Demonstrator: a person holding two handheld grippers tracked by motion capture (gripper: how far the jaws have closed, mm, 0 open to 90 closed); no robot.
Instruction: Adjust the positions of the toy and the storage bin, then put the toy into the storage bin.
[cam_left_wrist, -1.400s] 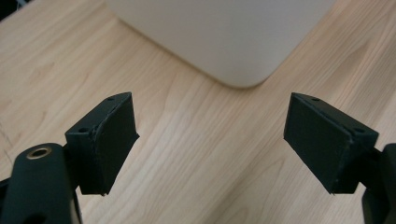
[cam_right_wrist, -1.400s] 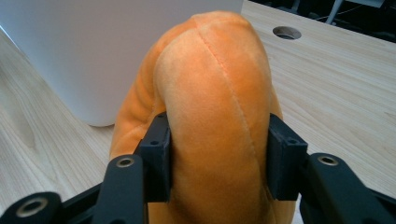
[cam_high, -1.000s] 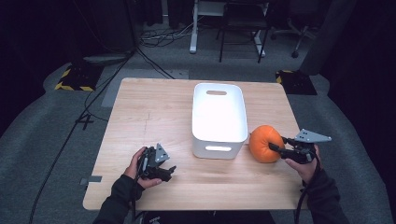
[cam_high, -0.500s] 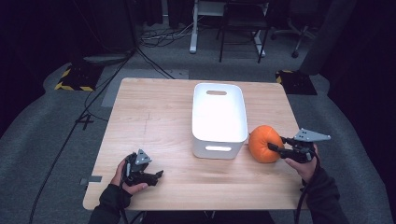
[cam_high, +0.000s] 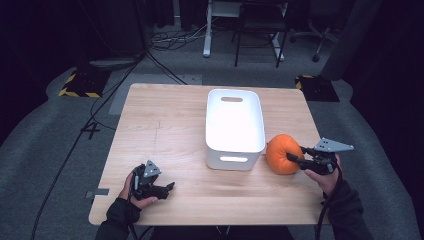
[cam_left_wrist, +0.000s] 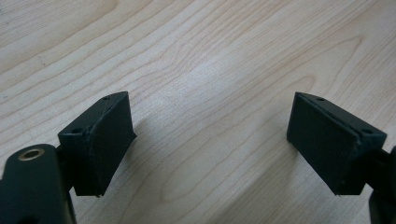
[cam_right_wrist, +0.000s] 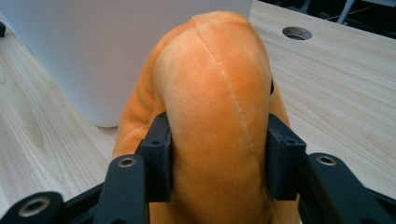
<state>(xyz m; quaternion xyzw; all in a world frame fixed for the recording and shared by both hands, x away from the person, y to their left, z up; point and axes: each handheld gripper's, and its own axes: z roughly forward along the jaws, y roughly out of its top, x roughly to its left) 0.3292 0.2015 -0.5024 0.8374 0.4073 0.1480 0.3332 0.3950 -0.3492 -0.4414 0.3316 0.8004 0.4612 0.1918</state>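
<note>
Right gripper clamped on the plush pumpkin, bin just to its left

High view: the right gripper (cam_high: 294, 157) grips the orange plush pumpkin (cam_high: 281, 153) at the table's (cam_high: 165, 125) right edge, beside the white bin's (cam_high: 235, 125) near right corner; the left gripper (cam_high: 162, 188) rests well apart, near left. Left gripper view: jaws spread, bare wood between. Right gripper view: pads (cam_right_wrist: 159, 158) squeeze the pumpkin (roundish, no clear long axis; its seam runs away from the jaws).

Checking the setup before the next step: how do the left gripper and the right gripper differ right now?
The left gripper stands open over bare table; the right gripper is shut on the orange plush pumpkin. The left sits far from the white bin, the right beside it. Both have black jaws.
</note>
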